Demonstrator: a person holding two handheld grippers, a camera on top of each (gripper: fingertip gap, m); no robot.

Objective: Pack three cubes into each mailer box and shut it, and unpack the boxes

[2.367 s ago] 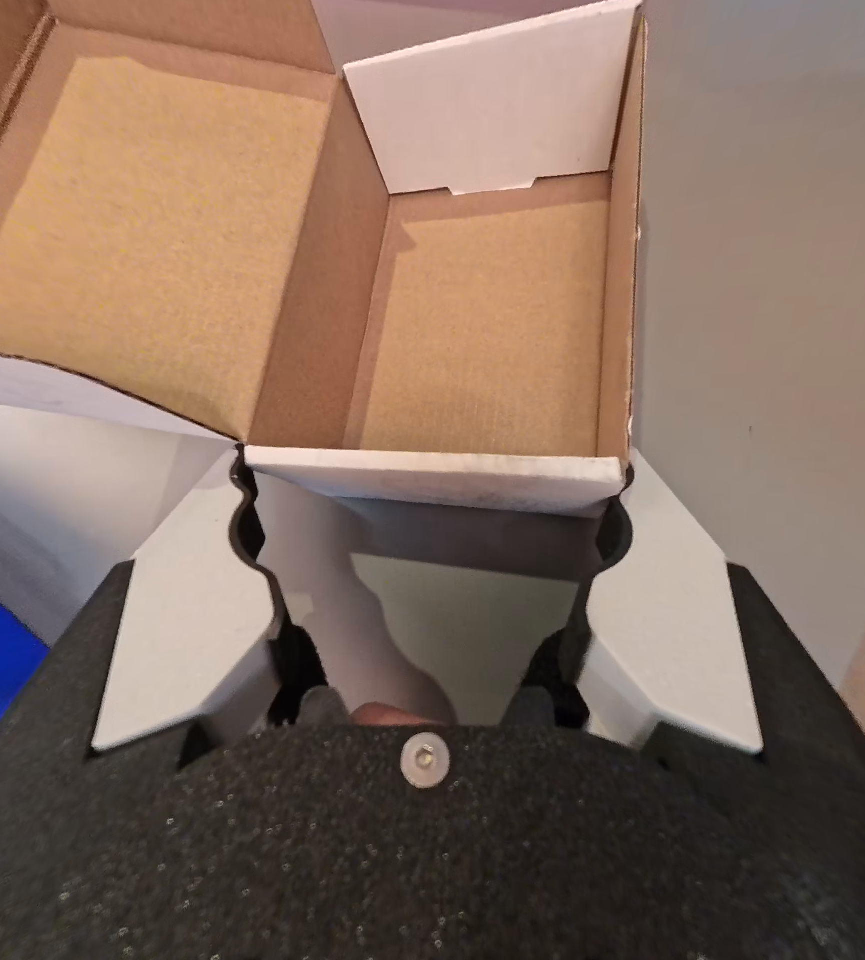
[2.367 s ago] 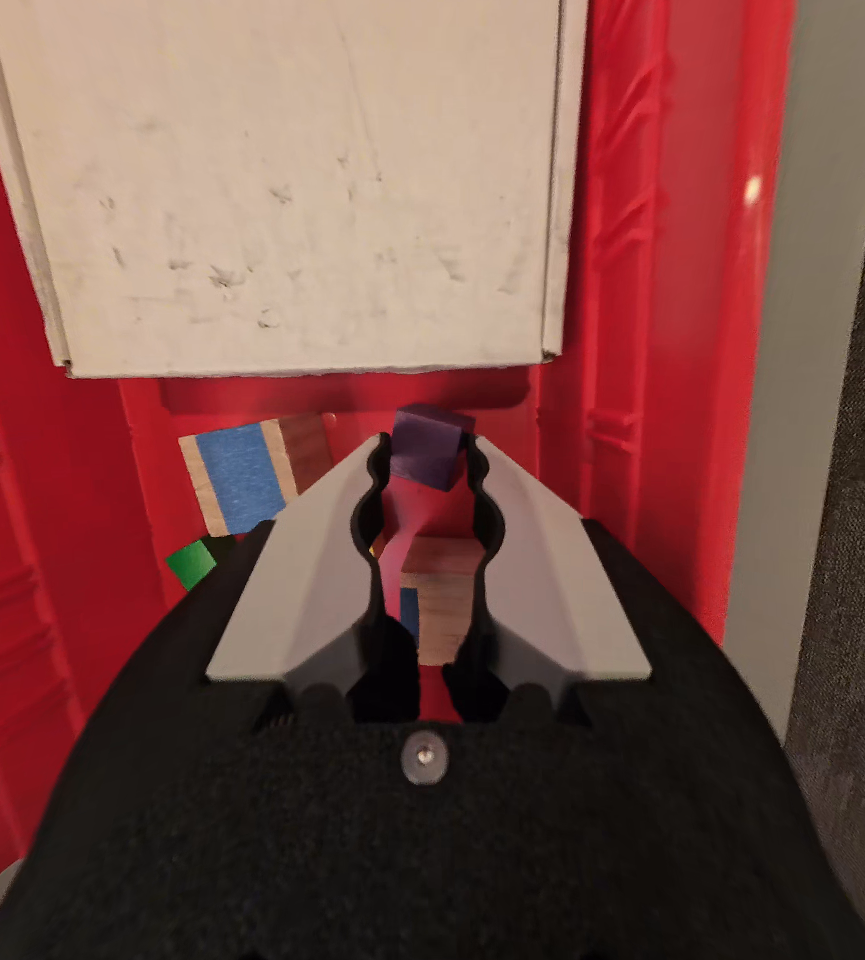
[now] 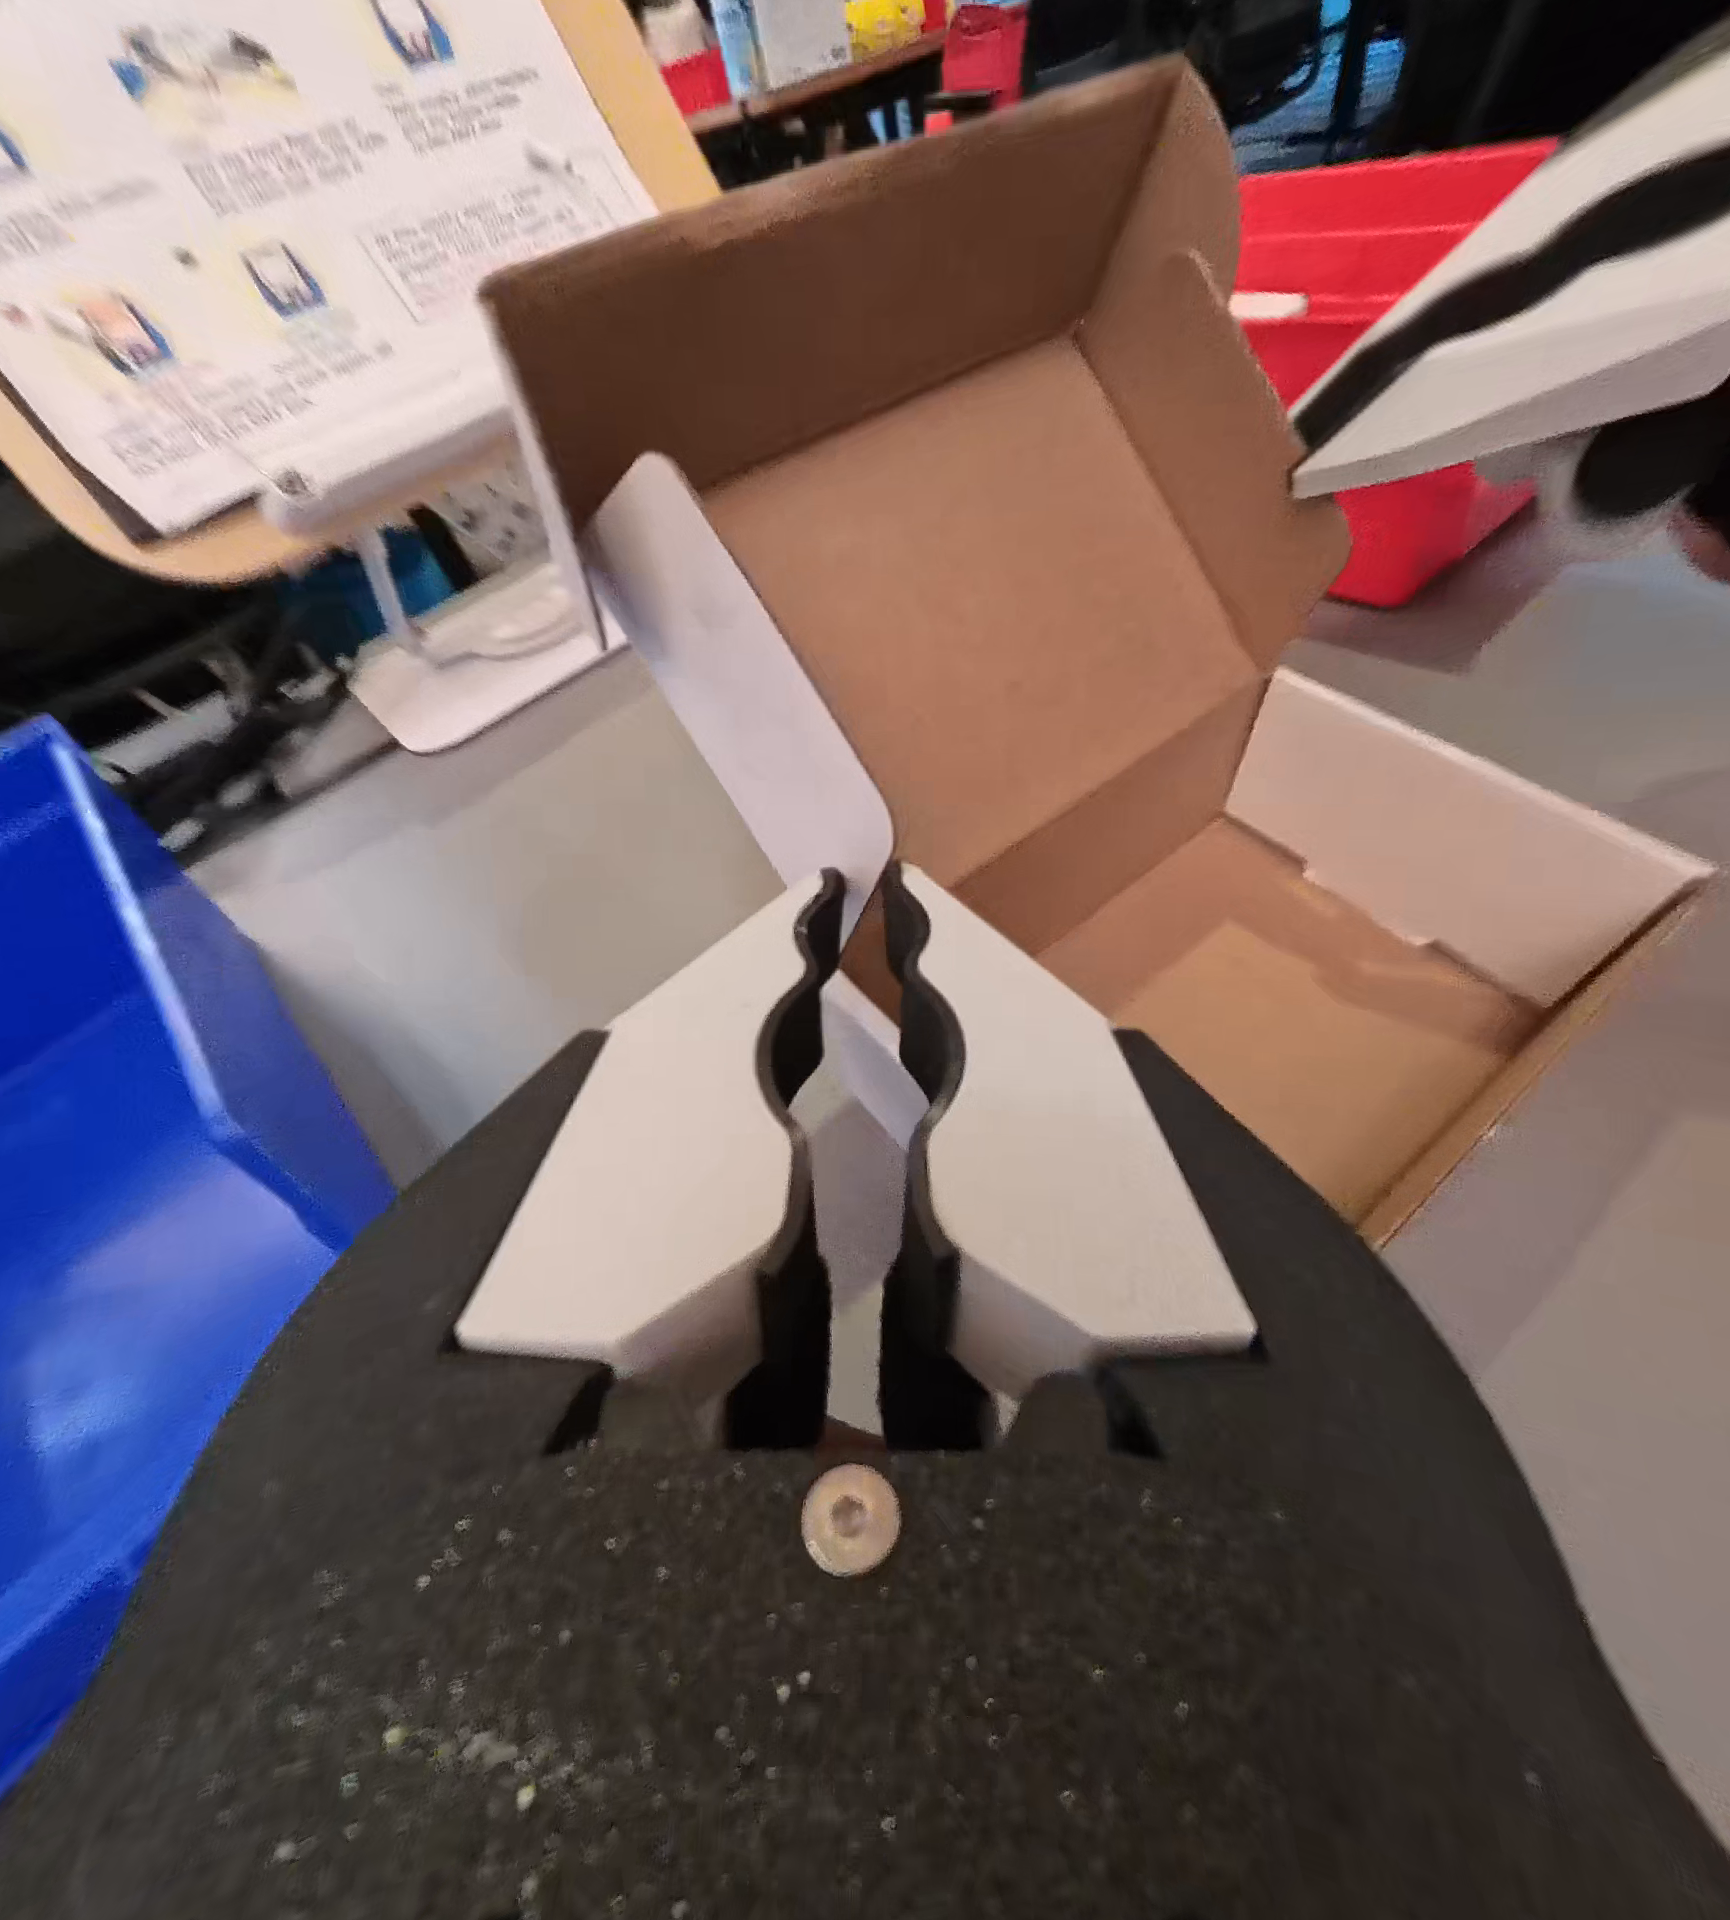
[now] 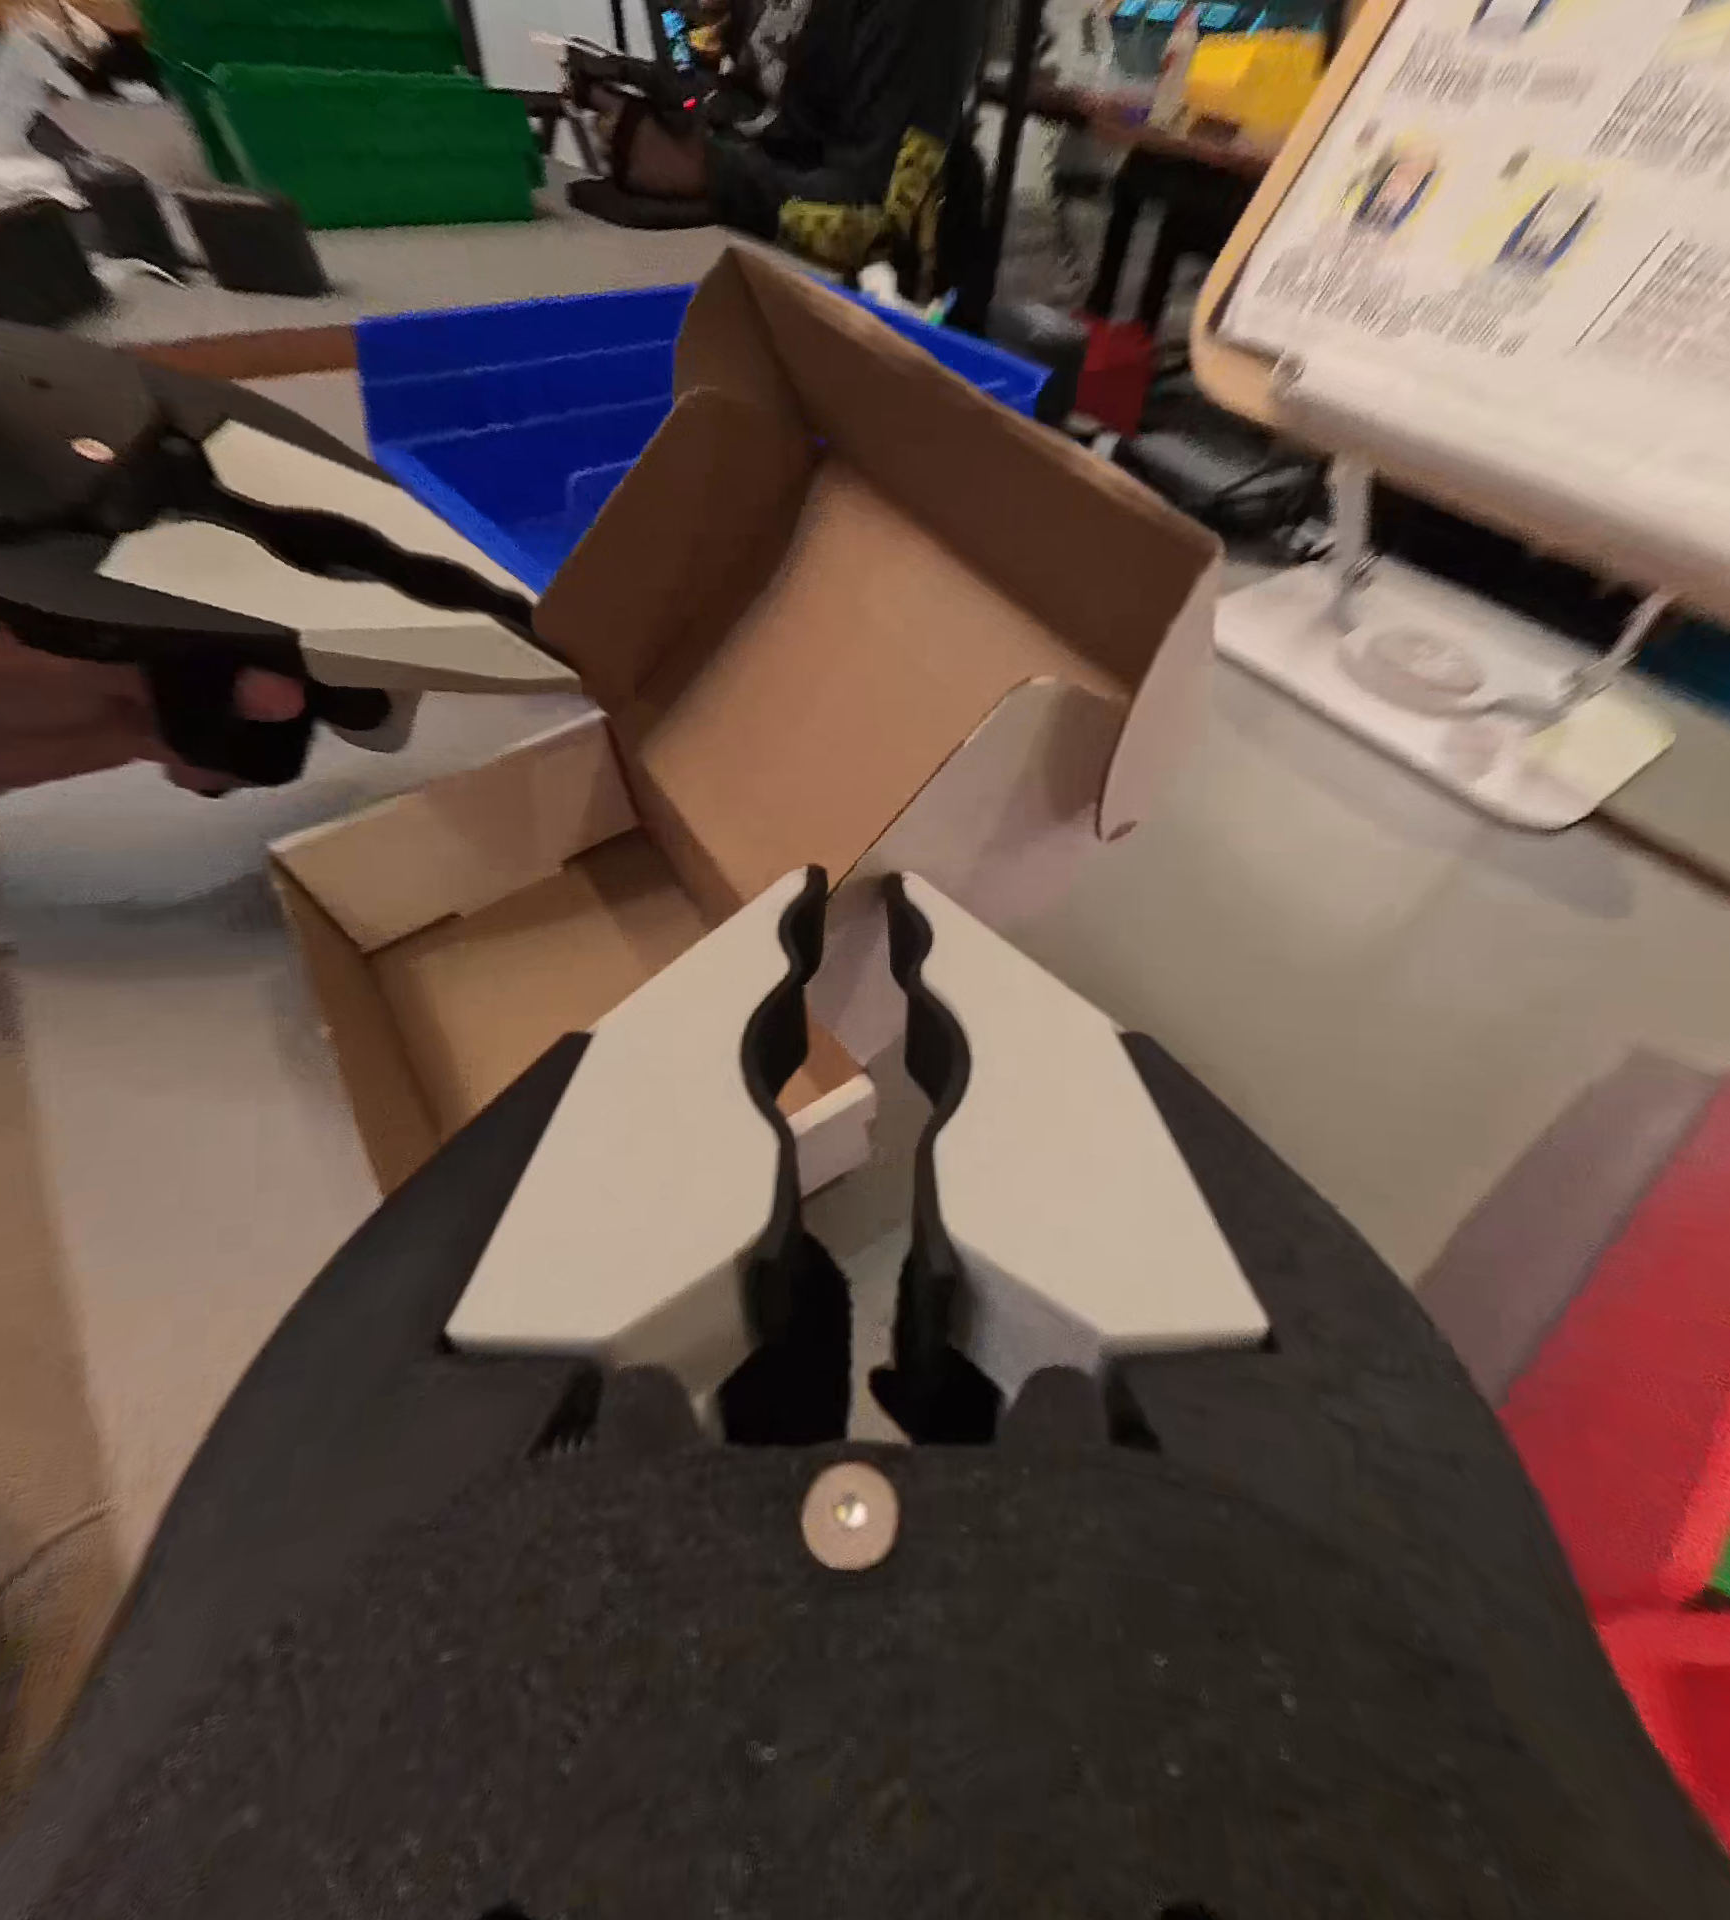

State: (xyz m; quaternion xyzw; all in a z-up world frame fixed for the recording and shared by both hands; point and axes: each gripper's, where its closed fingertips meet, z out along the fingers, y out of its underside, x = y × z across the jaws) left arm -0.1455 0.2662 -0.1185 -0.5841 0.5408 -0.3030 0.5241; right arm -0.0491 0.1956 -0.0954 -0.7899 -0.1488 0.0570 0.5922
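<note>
A mailer box lies open on the grey table, white outside and brown inside. Its base (image 3: 1463, 862) shows no cubes in the part I can see. The lid (image 3: 944, 582) stands raised and tilted over the base. My left gripper (image 3: 861, 883) is shut on the lid's white left side flap (image 3: 736, 665). My right gripper (image 4: 856, 888) is shut on the lid's other side flap (image 4: 1006, 769). The right gripper (image 3: 1302, 457) also shows at the lid's far edge in the left wrist view. The left gripper (image 4: 554, 644) shows the same way in the right wrist view. The base (image 4: 445, 852) and lid (image 4: 840, 644) show there too.
A blue bin (image 3: 61, 1143) stands left of the box and also shows in the right wrist view (image 4: 508, 416). A red bin (image 3: 1380, 239) stands to the right; its edge (image 4: 1723, 1351) is close to my right gripper. A printed board on a white stand (image 4: 1567, 260) is behind the box.
The left gripper was open at the empty box's front wall and the right held a purple cube in the red bin. Now both are shut on the lid's side flaps, with the lid raised.
</note>
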